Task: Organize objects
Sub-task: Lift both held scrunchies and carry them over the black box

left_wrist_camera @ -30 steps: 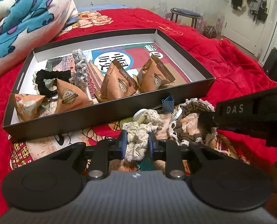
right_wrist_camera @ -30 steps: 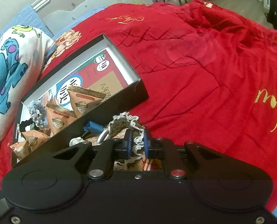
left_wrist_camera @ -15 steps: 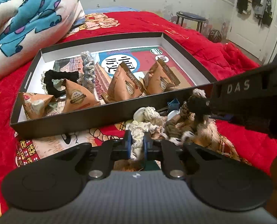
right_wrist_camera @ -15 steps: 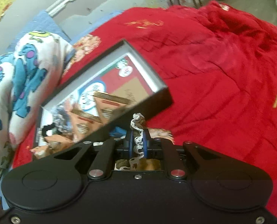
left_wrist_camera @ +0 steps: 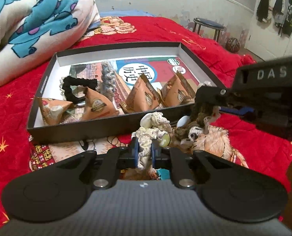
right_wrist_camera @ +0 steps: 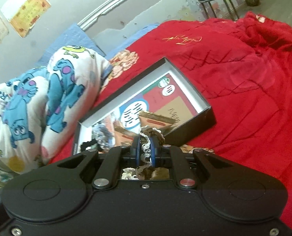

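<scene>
A black shallow box [left_wrist_camera: 71, 126] lies on the red bed; it also shows in the right wrist view [right_wrist_camera: 193, 129]. It holds several orange triangular packets [left_wrist_camera: 142, 98], a black scrunchie [left_wrist_camera: 75, 88] and a grey-blue scrunchie [left_wrist_camera: 107, 76]. My left gripper [left_wrist_camera: 144, 151] is shut on a cream lace scrunchie [left_wrist_camera: 151, 125], just in front of the box's near wall. My right gripper [right_wrist_camera: 145, 147] is shut on a brown-and-white lace scrunchie [right_wrist_camera: 148, 135], lifted above the box's near edge. It shows from the side in the left wrist view [left_wrist_camera: 210, 96].
A blue monster-print quilt [left_wrist_camera: 28, 19] is bunched left of the box. A furry peach item [left_wrist_camera: 214, 139] and small clips lie in front of the box. A stool [left_wrist_camera: 208, 24] and a ball [left_wrist_camera: 232, 44] stand by the far wall.
Both grippers closed on their scrunchies. The right one lifted its brown scrunchie up toward the box; the left one rose slightly with the cream scrunchie.
</scene>
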`<state>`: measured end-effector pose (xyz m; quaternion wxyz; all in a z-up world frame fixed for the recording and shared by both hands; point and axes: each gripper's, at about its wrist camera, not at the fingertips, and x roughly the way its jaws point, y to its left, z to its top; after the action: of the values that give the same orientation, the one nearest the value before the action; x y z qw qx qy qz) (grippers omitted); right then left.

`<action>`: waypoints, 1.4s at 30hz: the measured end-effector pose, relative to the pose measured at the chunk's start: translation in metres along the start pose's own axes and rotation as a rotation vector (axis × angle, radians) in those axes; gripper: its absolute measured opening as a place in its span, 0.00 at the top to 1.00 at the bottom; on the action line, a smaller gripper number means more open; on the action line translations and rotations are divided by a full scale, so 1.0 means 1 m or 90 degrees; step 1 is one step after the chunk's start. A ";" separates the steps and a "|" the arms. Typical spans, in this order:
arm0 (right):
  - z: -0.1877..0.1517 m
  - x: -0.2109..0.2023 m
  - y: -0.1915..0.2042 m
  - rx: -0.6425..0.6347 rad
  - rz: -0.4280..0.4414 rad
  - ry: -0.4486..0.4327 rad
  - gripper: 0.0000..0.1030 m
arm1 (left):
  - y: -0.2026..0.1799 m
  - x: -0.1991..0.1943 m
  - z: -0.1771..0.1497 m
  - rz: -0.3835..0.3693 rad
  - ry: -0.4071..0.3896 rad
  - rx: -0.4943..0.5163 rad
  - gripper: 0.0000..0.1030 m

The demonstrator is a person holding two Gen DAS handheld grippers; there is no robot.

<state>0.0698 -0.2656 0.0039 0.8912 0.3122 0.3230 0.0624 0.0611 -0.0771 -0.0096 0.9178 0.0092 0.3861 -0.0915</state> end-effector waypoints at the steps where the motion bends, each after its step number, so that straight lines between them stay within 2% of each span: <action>1: 0.000 0.000 0.000 0.003 0.007 0.001 0.89 | 0.001 -0.003 0.001 -0.002 -0.003 -0.004 0.85; 11: 0.008 -0.014 -0.002 0.022 0.085 -0.040 0.89 | 0.009 -0.028 0.014 -0.016 -0.063 -0.025 0.85; 18: 0.014 -0.022 -0.006 0.040 0.104 -0.067 0.89 | 0.018 -0.037 0.027 0.011 -0.098 -0.024 0.85; 24: 0.023 -0.032 0.006 0.001 0.124 -0.101 0.89 | 0.023 -0.036 0.036 0.040 -0.106 -0.027 0.85; 28: 0.024 -0.037 0.025 -0.063 0.122 -0.121 0.89 | 0.026 -0.033 0.045 0.046 -0.118 -0.032 0.85; 34: 0.026 -0.038 0.037 -0.106 0.125 -0.126 0.89 | 0.027 -0.033 0.055 0.052 -0.135 -0.034 0.85; 42: 0.047 -0.030 0.040 -0.135 0.126 -0.133 0.89 | 0.042 -0.043 0.078 0.044 -0.192 -0.032 0.85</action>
<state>0.0783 -0.2678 0.0719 0.9373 0.2516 0.1880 0.1511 0.0942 -0.0354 0.0728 0.9680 -0.0141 0.2456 -0.0503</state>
